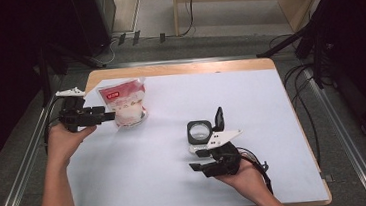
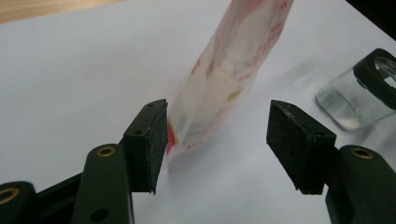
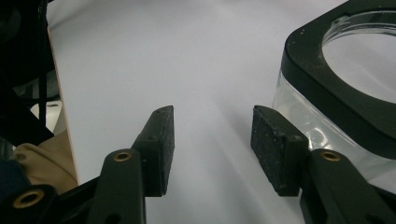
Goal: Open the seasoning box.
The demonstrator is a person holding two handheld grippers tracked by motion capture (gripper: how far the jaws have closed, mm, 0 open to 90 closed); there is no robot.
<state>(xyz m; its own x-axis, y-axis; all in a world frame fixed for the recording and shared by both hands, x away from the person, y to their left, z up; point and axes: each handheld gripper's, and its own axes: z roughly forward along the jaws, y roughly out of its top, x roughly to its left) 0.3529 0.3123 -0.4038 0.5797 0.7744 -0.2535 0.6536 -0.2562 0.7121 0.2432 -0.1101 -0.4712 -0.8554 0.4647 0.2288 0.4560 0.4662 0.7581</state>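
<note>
Your left gripper (image 1: 113,117) sits at the left side of the table (image 1: 175,149), its jaws spread around the lower edge of the pouch (image 1: 125,104), a red-and-white bag with pale powder inside that stands upright near the table's far left corner. In the left gripper view one pad (image 2: 156,140) lies right against the edge of the pouch (image 2: 229,70), while the other stands well clear of it, so nothing is pinched. Your right gripper (image 1: 195,160) rests near the middle of the table on your side, jaws partly open and empty; in the right gripper view there is bare white tabletop between the pads. The glass jar (image 1: 199,130), clear with a black square collar and its lid flipped up, stands just beyond that gripper, close beside one pad (image 3: 275,149).
</note>
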